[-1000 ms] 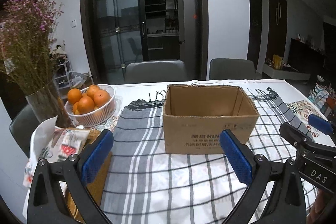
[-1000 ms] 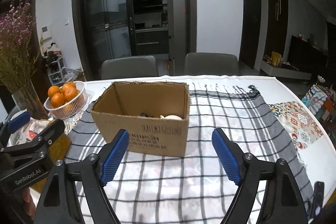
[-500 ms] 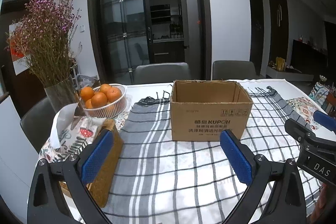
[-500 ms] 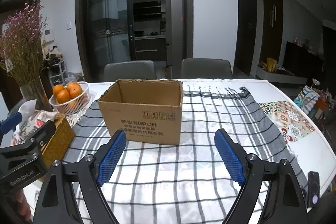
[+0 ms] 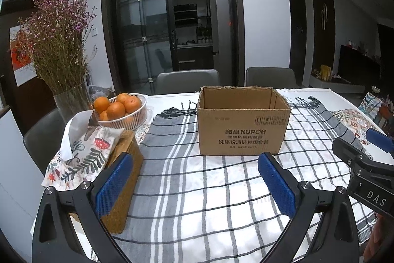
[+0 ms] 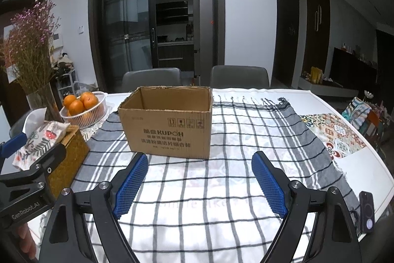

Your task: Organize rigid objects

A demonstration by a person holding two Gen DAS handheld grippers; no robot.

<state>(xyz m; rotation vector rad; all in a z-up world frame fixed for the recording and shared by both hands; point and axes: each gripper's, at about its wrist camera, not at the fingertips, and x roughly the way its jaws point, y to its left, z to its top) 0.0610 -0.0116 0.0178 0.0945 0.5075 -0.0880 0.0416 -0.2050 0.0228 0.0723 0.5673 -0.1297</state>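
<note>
I am pulling both grippers, left gripper (image 5: 194,185) and right gripper (image 6: 199,185), back from the brown cardboard box (image 6: 170,121) mid-counter, jaws spread and empty; packing looks finished.

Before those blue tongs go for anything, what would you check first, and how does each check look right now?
1. Left tongs open, nothing between the pads: ok.
2. Right tongs open, empty: ok.
3. Brown cardboard box upright, top open, on the grey-and-white checked cloth: ok.
4. Cloth between tongs and box free of obstacles: ok.
5. What lies inside the box: cannot tell, its front wall hides the inside.
6. Black phone-like device sits at the table edge by the right tongs: not ok, easily knocked.
</note>
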